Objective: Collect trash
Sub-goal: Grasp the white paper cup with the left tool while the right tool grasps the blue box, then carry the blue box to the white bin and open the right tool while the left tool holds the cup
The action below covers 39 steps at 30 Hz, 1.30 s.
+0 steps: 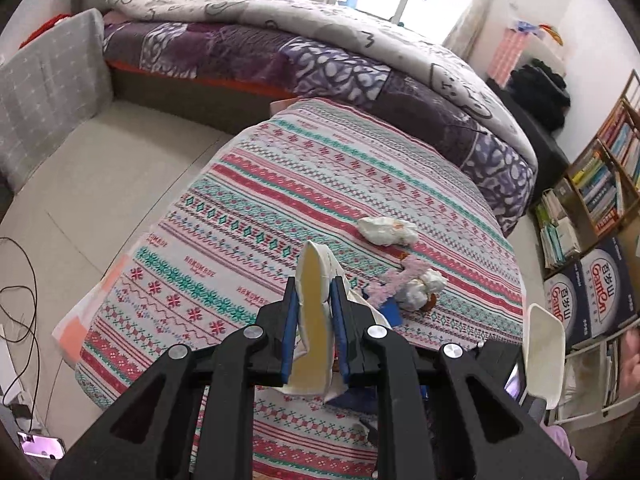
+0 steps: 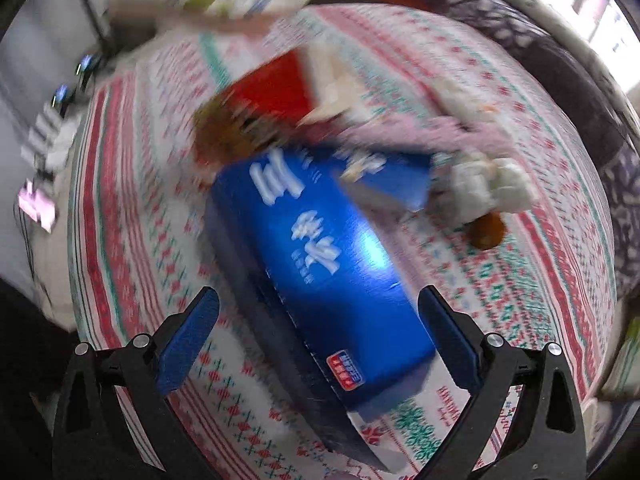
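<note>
My left gripper is shut on a flattened cream and white paper carton, held upright above the patterned tablecloth. On the cloth lie a crumpled white tissue, another tissue wad and a pink fluffy strip. My right gripper is open, its jaws wide on either side of a blue box lying on the cloth. The right wrist view is blurred. Behind the box are a red packet, tissue wads and a brown scrap.
A bed with a purple quilt stands behind the table. A bookshelf and blue cartons are at the right. A white bin lid sits by the table's right edge. Cables lie on the floor at left.
</note>
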Each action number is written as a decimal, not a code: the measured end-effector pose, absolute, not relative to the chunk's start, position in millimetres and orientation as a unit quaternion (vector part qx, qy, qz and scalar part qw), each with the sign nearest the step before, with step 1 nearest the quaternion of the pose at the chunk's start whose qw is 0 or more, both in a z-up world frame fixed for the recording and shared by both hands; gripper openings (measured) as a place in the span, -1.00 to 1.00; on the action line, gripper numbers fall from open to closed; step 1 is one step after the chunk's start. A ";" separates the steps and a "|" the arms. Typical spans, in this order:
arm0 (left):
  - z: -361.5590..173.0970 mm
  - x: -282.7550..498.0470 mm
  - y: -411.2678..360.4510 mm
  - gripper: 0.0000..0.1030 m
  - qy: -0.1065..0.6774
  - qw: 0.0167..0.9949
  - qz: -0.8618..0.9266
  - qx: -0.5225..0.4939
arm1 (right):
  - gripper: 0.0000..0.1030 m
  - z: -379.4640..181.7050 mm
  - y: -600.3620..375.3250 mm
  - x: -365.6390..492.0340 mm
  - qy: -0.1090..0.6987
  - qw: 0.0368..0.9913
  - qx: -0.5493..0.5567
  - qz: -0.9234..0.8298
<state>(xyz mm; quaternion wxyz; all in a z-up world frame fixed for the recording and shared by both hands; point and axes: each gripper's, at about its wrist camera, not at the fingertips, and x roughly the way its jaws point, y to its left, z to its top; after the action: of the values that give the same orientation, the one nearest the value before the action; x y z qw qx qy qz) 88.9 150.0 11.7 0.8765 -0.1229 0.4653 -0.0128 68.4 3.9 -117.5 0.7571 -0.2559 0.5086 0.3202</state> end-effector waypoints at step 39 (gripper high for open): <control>21.2 97.1 84.2 -0.67 0.443 0.888 -0.061 -0.108 | -0.37 -41.8 -158.0 105.8 0.476 0.865 0.068 0.142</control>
<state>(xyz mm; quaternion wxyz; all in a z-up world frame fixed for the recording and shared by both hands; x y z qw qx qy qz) 97.1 84.2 21.2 0.8880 -0.1075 0.4428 -0.0611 105.8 -158.0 -41.8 0.8651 0.0682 0.4762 0.1424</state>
